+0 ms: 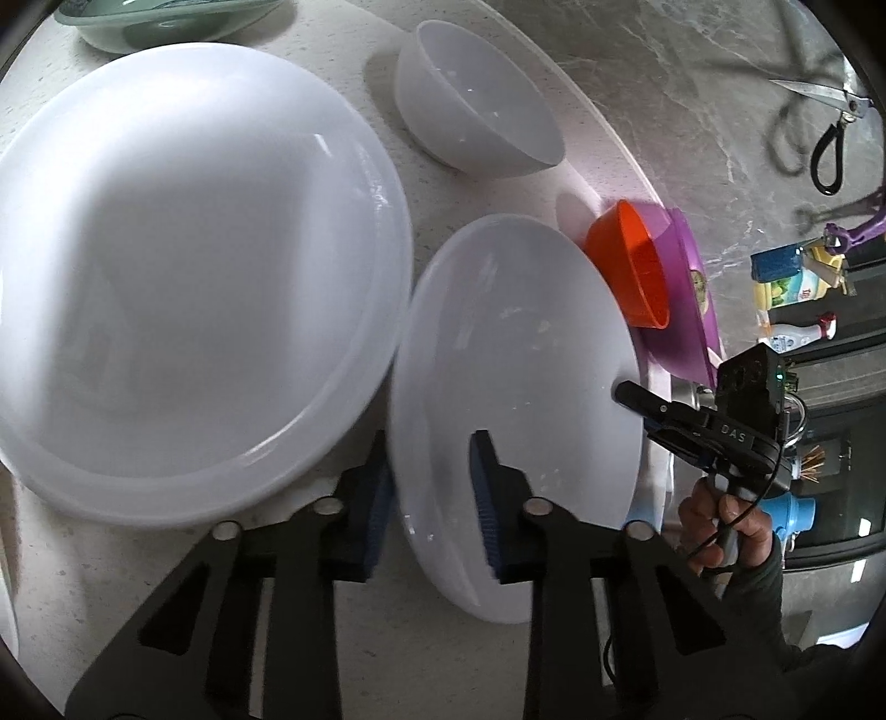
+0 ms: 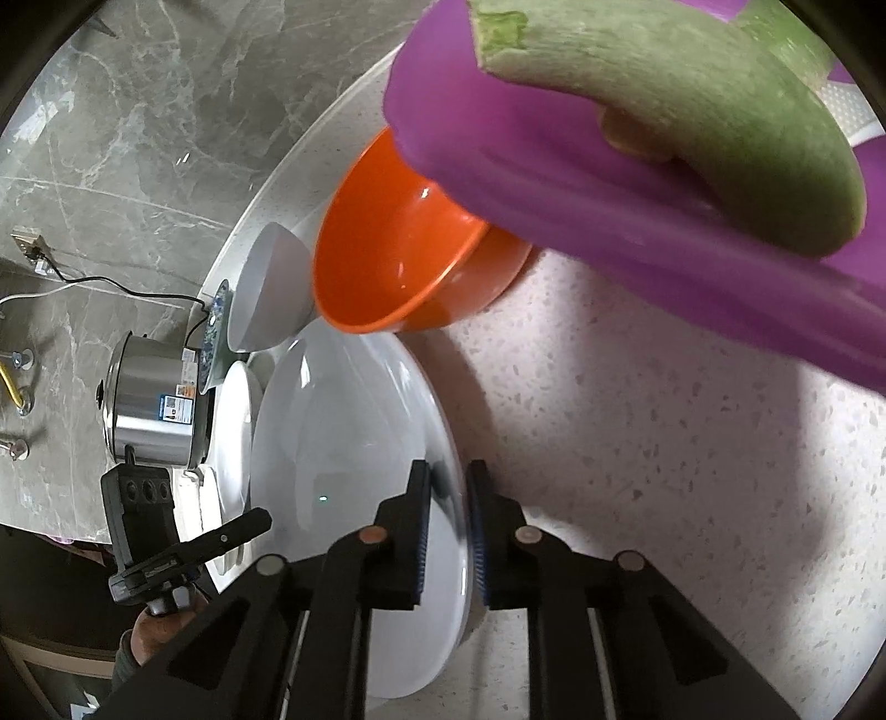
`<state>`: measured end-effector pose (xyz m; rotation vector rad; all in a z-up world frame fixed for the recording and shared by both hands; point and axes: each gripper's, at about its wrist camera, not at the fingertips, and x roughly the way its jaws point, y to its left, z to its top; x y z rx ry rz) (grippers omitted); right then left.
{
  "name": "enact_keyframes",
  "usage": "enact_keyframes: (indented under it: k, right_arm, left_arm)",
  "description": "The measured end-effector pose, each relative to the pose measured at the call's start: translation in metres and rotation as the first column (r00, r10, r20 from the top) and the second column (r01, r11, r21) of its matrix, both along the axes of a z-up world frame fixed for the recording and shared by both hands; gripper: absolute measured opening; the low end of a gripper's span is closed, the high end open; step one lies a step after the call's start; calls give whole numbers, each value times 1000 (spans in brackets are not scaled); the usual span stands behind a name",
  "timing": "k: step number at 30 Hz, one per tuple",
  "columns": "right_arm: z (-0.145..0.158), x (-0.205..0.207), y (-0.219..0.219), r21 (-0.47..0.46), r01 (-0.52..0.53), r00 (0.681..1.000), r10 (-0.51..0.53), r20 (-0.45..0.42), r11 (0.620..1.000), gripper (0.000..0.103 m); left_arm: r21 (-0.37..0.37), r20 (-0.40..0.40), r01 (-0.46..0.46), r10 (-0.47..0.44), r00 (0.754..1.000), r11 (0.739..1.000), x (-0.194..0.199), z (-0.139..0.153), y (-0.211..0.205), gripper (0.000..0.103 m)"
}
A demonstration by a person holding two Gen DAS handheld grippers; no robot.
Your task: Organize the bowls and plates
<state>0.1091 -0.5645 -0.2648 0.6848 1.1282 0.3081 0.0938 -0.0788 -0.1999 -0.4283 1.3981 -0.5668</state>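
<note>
A small white plate sits on the speckled table, held at opposite edges. My left gripper is shut on its near-left rim, one pad under it and one over. Across the plate, my right gripper is shut on the right rim; its tip shows in the left wrist view. The left gripper shows in the right wrist view too. A large white plate lies just left. A white bowl, an orange bowl and a purple plate stand beyond.
A green vegetable lies on the purple plate. A green dish is at the far table edge. A steel pot and a blue-patterned plate stand behind the bowls. Scissors and bottles lie on the marble floor.
</note>
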Motion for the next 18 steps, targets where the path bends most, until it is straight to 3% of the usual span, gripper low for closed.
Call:
enact_keyframes:
  k: [3, 18]
  right_arm:
    - [0, -1, 0, -1, -4, 1000, 4, -1, 1000, 16]
    - [0, -9, 0, -7, -9, 1000, 9, 16, 1000, 15]
  left_arm:
    - [33, 4, 8, -8, 1000, 999, 1, 0, 0, 14]
    - [39, 18, 14, -14, 1000, 999, 2, 2, -5, 13]
